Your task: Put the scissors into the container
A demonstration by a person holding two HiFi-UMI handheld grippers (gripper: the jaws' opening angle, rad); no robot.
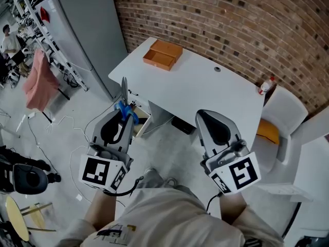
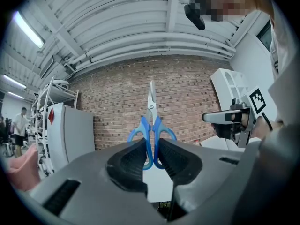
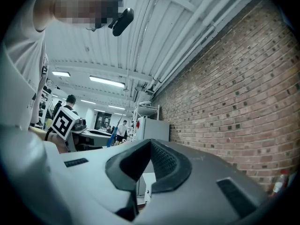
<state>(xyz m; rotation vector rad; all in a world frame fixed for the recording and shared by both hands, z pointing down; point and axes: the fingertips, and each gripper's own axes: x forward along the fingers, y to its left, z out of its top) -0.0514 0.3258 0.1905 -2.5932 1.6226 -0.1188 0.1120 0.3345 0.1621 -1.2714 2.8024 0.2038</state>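
Blue-handled scissors [image 1: 125,109] stand between the fingers of my left gripper [image 1: 123,118], which is shut on the handles, steel blades pointing up and away. In the left gripper view the scissors [image 2: 151,125] rise from the left gripper [image 2: 151,153] against the brick wall. The container is a shallow orange box [image 1: 163,54] on the far left corner of the white table [image 1: 205,91], well beyond both grippers. My right gripper [image 1: 203,115] is held level beside the left one, shut and with nothing in it. Its pads [image 3: 161,161] meet in the right gripper view.
A grey cabinet [image 1: 87,30] stands left of the table, with a pink cloth [image 1: 38,81] on a rack beyond it. A white chair [image 1: 280,112] and a bottle [image 1: 266,85] are at the table's right end. An open drawer [image 1: 141,121] sits under the table's near edge.
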